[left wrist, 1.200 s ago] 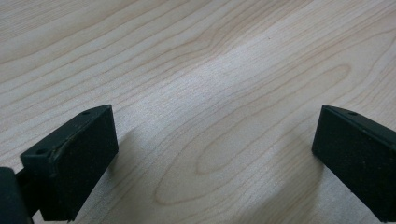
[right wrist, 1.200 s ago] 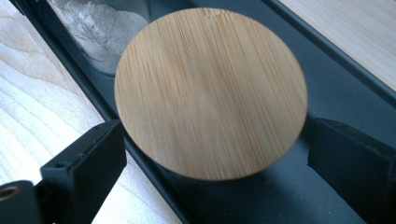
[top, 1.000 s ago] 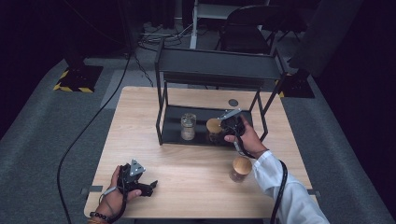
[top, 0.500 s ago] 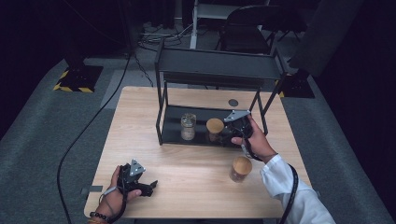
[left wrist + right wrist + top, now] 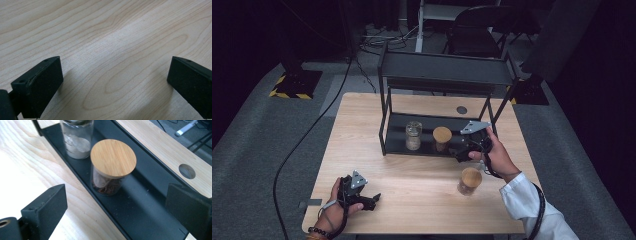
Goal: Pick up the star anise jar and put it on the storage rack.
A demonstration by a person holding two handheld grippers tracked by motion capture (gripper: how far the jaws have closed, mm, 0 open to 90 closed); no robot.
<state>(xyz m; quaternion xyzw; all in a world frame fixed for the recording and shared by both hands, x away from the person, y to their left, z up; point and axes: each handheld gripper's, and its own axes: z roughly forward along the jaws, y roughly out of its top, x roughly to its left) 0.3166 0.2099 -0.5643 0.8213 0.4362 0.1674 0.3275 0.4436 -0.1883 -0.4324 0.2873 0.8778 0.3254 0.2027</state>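
Right tool [image 5: 460, 152] is held just in front of the black rack's [image 5: 442, 70] lower shelf [image 5: 150, 202], jaws spread wide with nothing between them, gripped by the right hand [image 5: 494, 155] in a white sleeve. In the right gripper view the lidded jar [image 5: 112, 167] (bamboo lid, dark brownish contents) stands upright on that shelf ahead of the jaws, not touched by either pad. Just beside it, farther along the shelf, a second glass jar [image 5: 76, 141] with pale contents, also upright; its top is cut off by the frame. A third jar [image 5: 470, 180] with a bamboo lid stands on the wooden surface [image 5: 412, 200] in front of the rack, near the right wrist and apart from the tool. Left tool [image 5: 362, 197] rests low over the near-left part of the surface in the left hand [image 5: 334, 210], well apart from the rack; the left gripper view shows its jaws wide apart over bare wood grain, holding nothing. A round hole [image 5: 461, 110] in the surface sits behind the rack (visible in the right gripper view too).
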